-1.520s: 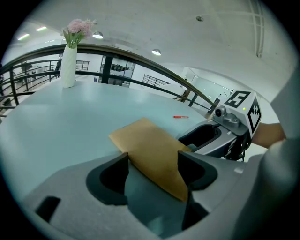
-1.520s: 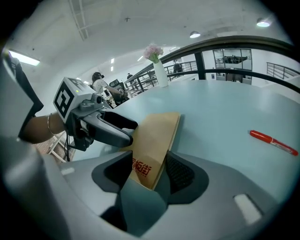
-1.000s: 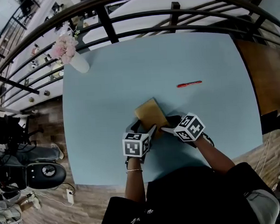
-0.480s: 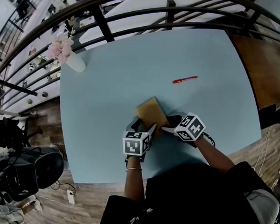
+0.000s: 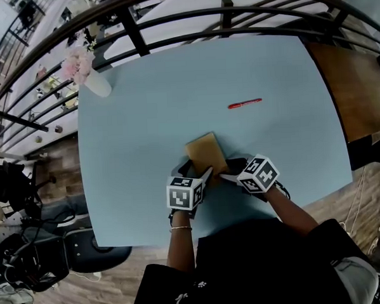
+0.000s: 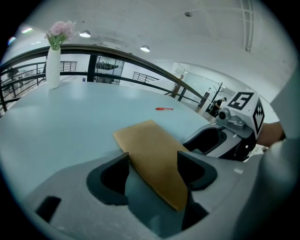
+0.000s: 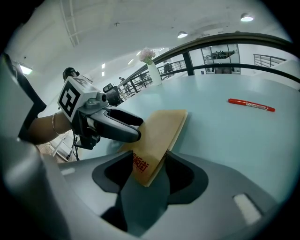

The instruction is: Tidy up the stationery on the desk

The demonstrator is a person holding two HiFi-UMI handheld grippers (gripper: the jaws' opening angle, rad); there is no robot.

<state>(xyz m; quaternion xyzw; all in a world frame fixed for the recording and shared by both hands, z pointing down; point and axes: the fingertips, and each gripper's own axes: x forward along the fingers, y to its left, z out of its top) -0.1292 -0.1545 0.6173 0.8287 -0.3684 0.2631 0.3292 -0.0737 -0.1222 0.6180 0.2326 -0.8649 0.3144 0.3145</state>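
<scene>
One tan kraft-paper notebook (image 5: 206, 150), one red pen (image 5: 244, 103), one white vase of pink flowers (image 5: 94, 83), one pale blue table (image 5: 144, 119), two grippers. Notebook lies near the table's near edge. The left gripper (image 6: 153, 158) and right gripper (image 7: 149, 161) sit side by side at its near end. Each has its jaws set wide and clamped on a near corner of the notebook. Pen lies well apart, farther in; vase stands at the far left corner. Versus a second ago, notebook and both grippers sit closer to the near edge, and the gap to the pen is bigger.
</scene>
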